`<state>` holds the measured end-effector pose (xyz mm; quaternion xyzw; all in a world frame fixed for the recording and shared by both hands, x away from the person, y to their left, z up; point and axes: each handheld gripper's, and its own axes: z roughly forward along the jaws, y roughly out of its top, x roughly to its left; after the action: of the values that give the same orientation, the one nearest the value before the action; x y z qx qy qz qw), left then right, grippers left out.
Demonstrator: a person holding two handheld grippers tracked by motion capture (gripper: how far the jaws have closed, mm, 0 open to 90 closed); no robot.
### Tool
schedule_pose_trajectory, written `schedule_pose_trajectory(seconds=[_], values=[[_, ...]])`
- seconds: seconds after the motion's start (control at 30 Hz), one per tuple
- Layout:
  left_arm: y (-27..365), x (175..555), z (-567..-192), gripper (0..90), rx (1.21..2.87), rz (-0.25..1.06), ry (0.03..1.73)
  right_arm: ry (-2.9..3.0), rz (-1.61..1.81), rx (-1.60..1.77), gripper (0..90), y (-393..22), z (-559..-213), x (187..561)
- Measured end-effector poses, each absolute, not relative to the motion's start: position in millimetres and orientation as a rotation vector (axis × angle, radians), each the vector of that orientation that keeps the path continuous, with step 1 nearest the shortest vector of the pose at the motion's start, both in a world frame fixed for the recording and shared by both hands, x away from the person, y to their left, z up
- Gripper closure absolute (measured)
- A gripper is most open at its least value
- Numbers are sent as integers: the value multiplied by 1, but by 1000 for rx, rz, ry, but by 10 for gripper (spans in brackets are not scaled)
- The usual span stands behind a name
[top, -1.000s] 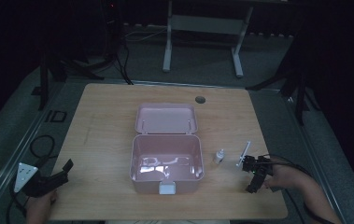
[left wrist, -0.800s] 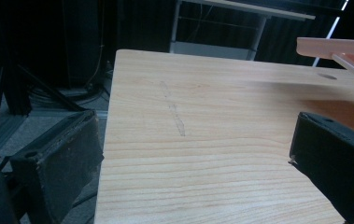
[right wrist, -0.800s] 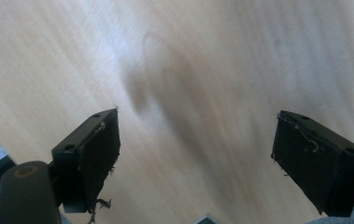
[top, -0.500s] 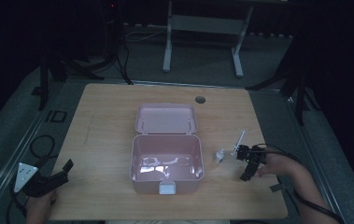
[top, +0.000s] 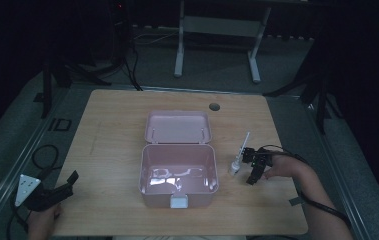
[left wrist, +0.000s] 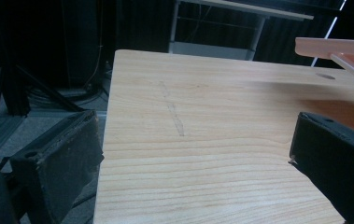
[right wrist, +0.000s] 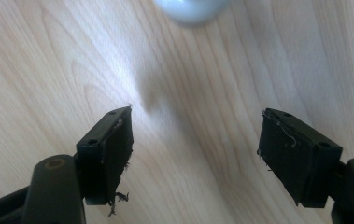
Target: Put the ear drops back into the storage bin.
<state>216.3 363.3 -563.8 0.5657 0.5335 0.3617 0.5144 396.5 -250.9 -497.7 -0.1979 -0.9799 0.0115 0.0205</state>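
Note:
A pink box (top: 178,196) stands open in the middle of the table, its lid (top: 178,127) tipped back behind it. Pale glints lie on the box floor; I cannot tell what they are. Right of the box is a small white bottle-like piece (top: 234,165) with a thin white stick (top: 246,141) beside it. My right gripper (top: 249,166) hovers just right of that piece, jaws open and empty. In the right gripper view the pale round piece (right wrist: 191,8) sits beyond the open gripper (right wrist: 195,126). My left gripper (top: 69,184) rests open at the table's front left edge.
The wooden table (top: 112,130) has a round cable hole (top: 214,106) at the back. In the left gripper view the open gripper (left wrist: 195,135) faces bare wood, with the pink lid's edge (left wrist: 336,46) at the upper right. A cable (top: 39,155) lies off the left side.
My right gripper has moved left and away from the front edge, closing in on the small white piece. The left gripper and the box have stayed put.

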Motion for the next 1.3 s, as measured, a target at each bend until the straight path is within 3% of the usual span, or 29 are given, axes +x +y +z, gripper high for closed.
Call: schedule_pose_trajectory(seconds=[1.03,1.2,1.3], values=[[363,216,-564,26,1359,866,1278,-3077,78,-362,433,-197,-504,416],[363,216,-564,26,1359,866,1277,-3095,96,-287,500,-192,-508,416],[364,216,-564,26,1359,866,1278,-3109,115,-242,593,-190,-508,415]])
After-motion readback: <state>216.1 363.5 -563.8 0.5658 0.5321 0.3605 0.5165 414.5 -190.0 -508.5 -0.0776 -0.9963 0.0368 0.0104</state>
